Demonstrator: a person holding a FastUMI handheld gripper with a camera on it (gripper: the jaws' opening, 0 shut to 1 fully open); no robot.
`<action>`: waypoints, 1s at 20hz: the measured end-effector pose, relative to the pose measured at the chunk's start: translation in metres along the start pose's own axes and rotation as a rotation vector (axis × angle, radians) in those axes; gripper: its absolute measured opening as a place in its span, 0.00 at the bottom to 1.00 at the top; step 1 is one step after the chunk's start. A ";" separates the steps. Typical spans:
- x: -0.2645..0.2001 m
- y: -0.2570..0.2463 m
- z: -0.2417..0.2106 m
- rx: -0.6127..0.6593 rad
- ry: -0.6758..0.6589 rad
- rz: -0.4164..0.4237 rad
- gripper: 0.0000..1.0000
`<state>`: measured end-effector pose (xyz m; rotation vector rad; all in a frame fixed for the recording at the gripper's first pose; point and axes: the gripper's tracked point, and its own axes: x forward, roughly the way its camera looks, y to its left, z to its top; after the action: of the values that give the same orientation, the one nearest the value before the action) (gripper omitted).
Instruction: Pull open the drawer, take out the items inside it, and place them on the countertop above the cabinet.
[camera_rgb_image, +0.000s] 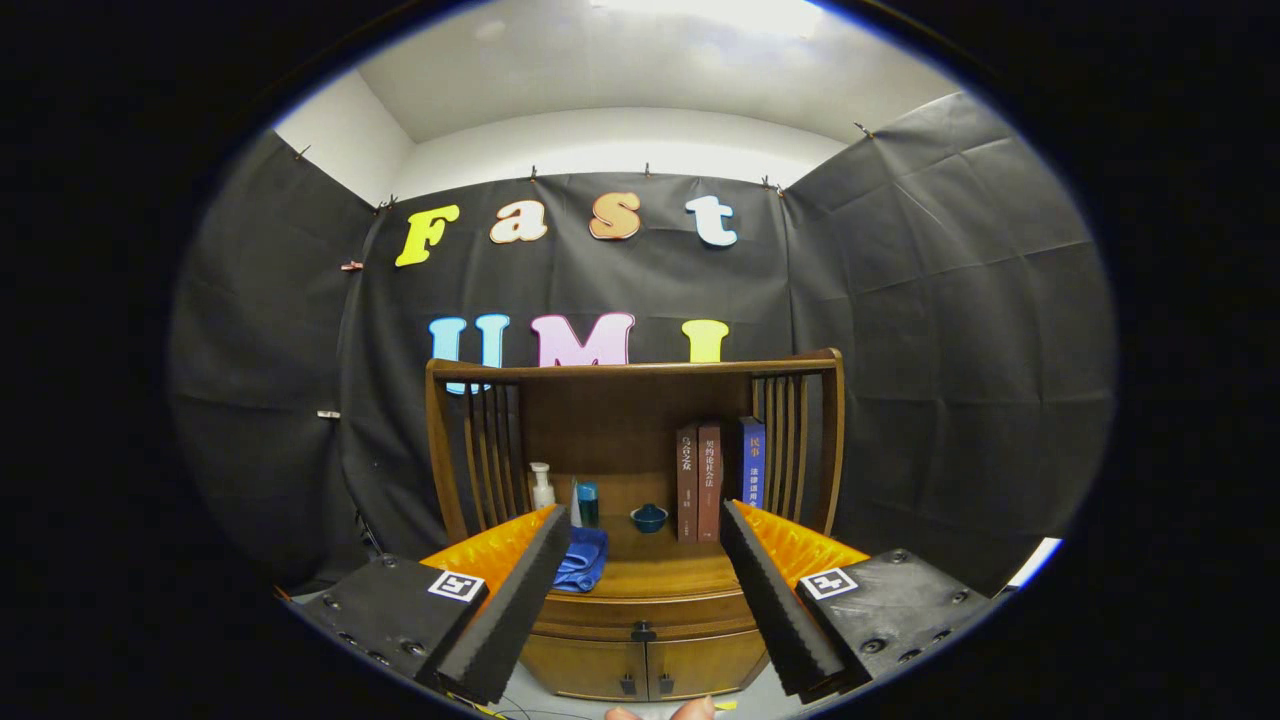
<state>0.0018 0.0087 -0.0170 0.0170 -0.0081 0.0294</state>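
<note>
Jaws spread wide, gripping nothing, hovered short of the wooden cabinet. Drawer sat shut under worktop front edge, knob centred between the fingers. On worktop: blue cloth front-left, pump bottle back-left, small blue bowl mid-back, three books upright at right.

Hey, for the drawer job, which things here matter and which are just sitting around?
For the job: the drawer, shut, with its handle; the countertop above it; the gripper, fingers open and apart, short of the cabinet.

Lying about: blue cloth, pump bottle, small blue bowl, three upright books.
</note>
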 end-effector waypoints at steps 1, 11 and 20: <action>0.001 0.002 -0.007 0.004 0.000 0.006 0.99; 0.036 -0.019 -0.163 0.040 0.036 0.013 0.99; 0.103 -0.025 -0.311 0.040 0.169 0.000 0.99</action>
<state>0.1078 -0.0080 -0.3278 0.0548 0.1613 0.0308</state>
